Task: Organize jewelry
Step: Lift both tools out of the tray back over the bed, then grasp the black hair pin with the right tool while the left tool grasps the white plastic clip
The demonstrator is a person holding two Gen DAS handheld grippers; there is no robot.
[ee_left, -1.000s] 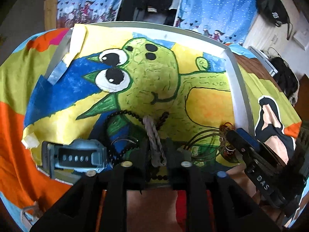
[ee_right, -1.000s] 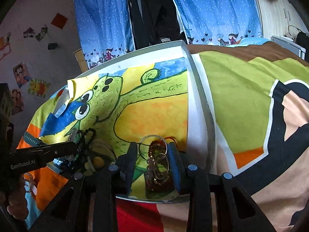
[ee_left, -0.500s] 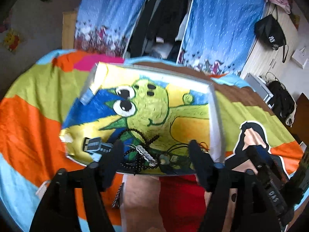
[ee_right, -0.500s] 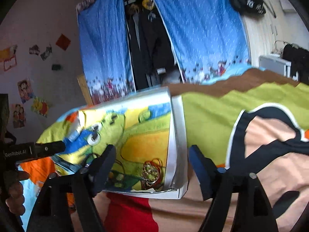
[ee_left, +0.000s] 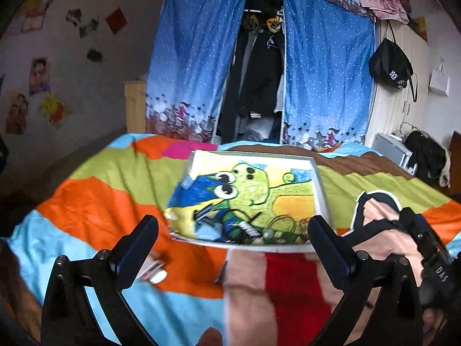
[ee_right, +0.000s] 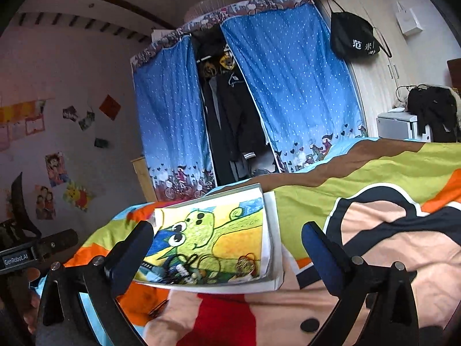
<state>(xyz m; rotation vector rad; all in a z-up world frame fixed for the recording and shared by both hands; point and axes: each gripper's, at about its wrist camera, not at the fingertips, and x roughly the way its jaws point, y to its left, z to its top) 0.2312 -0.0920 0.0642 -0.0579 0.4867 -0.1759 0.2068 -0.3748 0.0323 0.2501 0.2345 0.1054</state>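
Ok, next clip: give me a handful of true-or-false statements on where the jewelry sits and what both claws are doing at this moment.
1. The left claw stands wide open with nothing between its fingers. True; its jaws have just been opening.
2. The right claw is clamped on a gold bangle. False; it is open and empty, its jaws have just been opening too.
3. The jewelry lies bunched along the near edge of the tray. True.
4. The tray stands on a bare wooden desk. False; it rests on a colourful bedspread.
5. The tray's floor carries a drawing of a green cartoon creature. True.
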